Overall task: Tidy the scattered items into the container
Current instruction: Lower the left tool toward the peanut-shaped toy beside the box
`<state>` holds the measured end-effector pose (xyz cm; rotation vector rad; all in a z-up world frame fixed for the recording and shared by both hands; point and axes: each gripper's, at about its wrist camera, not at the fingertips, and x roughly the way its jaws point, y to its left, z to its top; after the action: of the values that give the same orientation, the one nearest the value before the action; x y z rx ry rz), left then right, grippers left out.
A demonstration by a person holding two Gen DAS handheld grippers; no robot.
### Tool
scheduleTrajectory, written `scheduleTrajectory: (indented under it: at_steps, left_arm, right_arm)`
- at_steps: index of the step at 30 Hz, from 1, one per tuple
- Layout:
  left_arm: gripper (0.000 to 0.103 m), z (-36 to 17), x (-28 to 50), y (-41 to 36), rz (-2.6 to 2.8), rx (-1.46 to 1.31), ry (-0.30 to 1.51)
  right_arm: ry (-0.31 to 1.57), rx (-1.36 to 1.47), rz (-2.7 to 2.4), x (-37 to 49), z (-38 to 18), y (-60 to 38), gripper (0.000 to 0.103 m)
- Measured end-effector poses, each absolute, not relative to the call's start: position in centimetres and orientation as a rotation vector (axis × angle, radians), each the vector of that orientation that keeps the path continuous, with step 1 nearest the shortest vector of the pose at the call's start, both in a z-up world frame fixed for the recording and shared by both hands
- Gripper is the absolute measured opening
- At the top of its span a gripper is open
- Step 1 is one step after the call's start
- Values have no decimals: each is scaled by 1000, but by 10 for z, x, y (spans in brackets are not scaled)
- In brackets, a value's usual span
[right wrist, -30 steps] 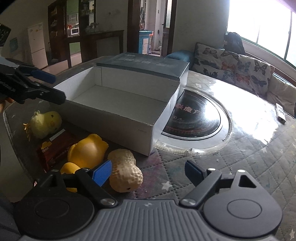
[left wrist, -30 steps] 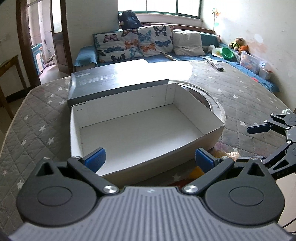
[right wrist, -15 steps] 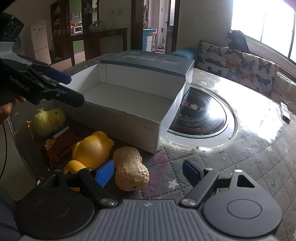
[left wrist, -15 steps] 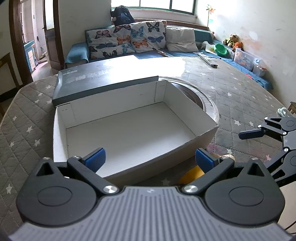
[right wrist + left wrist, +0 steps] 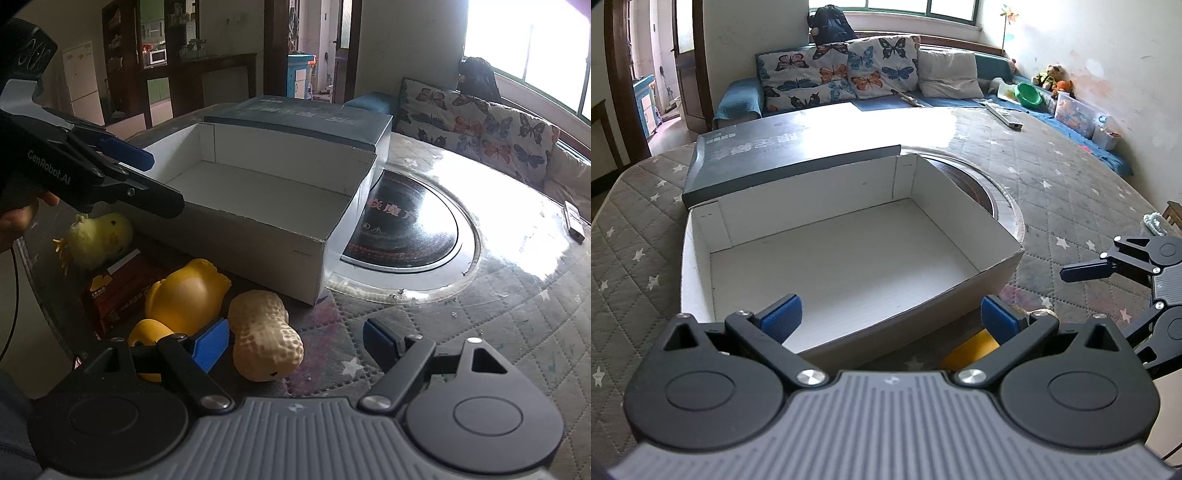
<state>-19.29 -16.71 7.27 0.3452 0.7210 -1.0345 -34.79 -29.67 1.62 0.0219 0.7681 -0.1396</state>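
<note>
- Right gripper (image 5: 297, 341): jaws spread wide, nothing held; peanut toy (image 5: 266, 334) sits between the pads, lower centre of right wrist view.
- Left gripper (image 5: 890, 314): jaws spread, empty, over the near wall of the white box (image 5: 701, 258), which fills mid-frame.
- Orange duck toy (image 5: 186, 301), red packet (image 5: 118, 284), yellow chick toy (image 5: 98, 240): lower left, on the table beside the box.

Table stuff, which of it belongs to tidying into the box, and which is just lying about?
For the job: white box, peanut toy, orange duck toy, yellow chick toy, red packet.

Just lying about: dark box lid, remote, round black plate.
</note>
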Motion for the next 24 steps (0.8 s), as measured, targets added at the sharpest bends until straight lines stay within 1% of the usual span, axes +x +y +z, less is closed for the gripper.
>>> scheduleTrajectory:
  at_steps: [3, 17, 21, 24]
  left_arm:
    - [103, 72, -192, -168, -1038, 345, 724]
    - [103, 72, -192, -173, -1057, 333, 741]
    - [103, 72, -191, -173, -1057, 332, 739]
    - [103, 71, -191, -176, -1052, 324, 745]
  right_arm:
    - [771, 24, -137, -349, 15, -298, 79]
    - [788, 40, -128, -345, 12, -298, 77]
    - [794, 46, -126, -342, 11, -297, 72]
    - [797, 46, -126, -341, 11, -296, 71]
